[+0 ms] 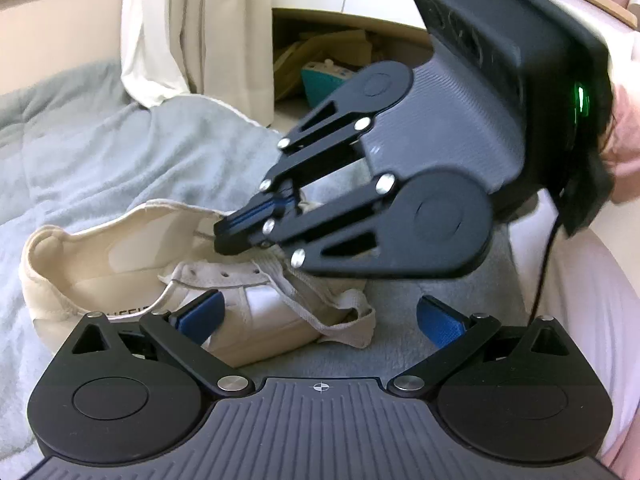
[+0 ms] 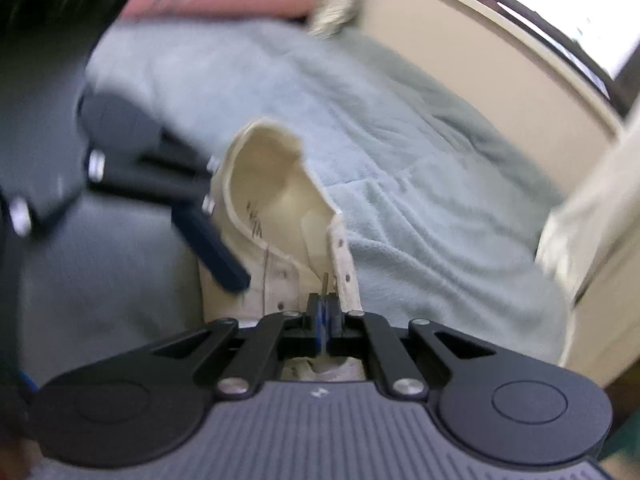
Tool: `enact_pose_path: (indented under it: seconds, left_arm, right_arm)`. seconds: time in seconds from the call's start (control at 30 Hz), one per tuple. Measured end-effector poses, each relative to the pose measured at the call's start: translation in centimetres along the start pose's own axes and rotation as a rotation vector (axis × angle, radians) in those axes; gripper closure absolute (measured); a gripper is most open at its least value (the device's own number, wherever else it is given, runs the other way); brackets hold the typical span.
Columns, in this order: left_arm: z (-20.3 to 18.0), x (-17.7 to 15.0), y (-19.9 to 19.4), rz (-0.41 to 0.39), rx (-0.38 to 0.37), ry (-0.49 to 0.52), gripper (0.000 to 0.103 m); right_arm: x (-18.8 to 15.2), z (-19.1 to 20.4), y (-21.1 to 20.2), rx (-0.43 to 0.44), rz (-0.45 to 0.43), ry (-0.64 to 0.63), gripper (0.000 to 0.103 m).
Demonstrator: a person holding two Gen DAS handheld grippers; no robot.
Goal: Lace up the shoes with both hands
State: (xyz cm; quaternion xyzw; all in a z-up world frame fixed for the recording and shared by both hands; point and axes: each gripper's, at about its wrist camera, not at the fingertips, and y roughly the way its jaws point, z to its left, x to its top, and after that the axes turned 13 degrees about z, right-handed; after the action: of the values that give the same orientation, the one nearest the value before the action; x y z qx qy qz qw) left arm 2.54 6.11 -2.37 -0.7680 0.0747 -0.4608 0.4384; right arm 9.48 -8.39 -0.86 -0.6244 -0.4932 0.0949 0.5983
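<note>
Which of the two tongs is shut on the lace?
The right tongs: their blue pads are pressed together on the lace tip over the shoe. The left tongs are spread wide, holding nothing.

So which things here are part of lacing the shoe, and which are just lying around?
In use: white shoe, shoelace, right hand-held gripper shut on the lace tip, open left hand-held gripper.
Lying about: grey blanket, curtain, teal item.

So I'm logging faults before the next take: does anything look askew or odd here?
Nothing is damaged. The white shoe lies tipped on its side on the blanket, its lace loose in a heap. The right tool is shut on the lace tip; the left tool is open.
</note>
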Motion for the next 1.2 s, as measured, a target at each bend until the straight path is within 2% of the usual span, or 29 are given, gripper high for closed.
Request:
enact_pose_path:
  seconds: [0.2,0.33,0.53,0.73,1.0,1.2]
  left_arm:
    - [-0.7,-0.8,-0.5,0.000,0.000,0.000,0.000]
    - [-0.8,-0.5,-0.5,-0.001,-0.005,-0.007,0.000]
    - [-0.6,-0.1,-0.3,-0.001,-0.007,-0.012,0.000]
    - [-0.6,-0.1,-0.2,-0.002,-0.009,-0.015,0.000]
    - [-0.5,0.0,0.1,0.000,-0.008,-0.013,0.000]
    - [-0.6,0.0,0.1,0.002,-0.007,-0.011,0.000]
  right_arm:
    - [0.7,-1.7,0.5,0.146,-0.019,0.180,0.101]
    - [-0.4,-2.8,0.3,0.284,-0.036,0.344,0.101]
    - [-2.1,-3.6,0.0,0.391,-0.097,0.509,0.101]
    - [-3.2,-5.1,0.8,0.514,-0.111,0.668,0.100]
    - [-3.4,-5.3,1.6,0.580,-0.118,0.745,0.100]
    - [-3.0,-4.8,1.9,0.608,-0.126,0.755,0.100]
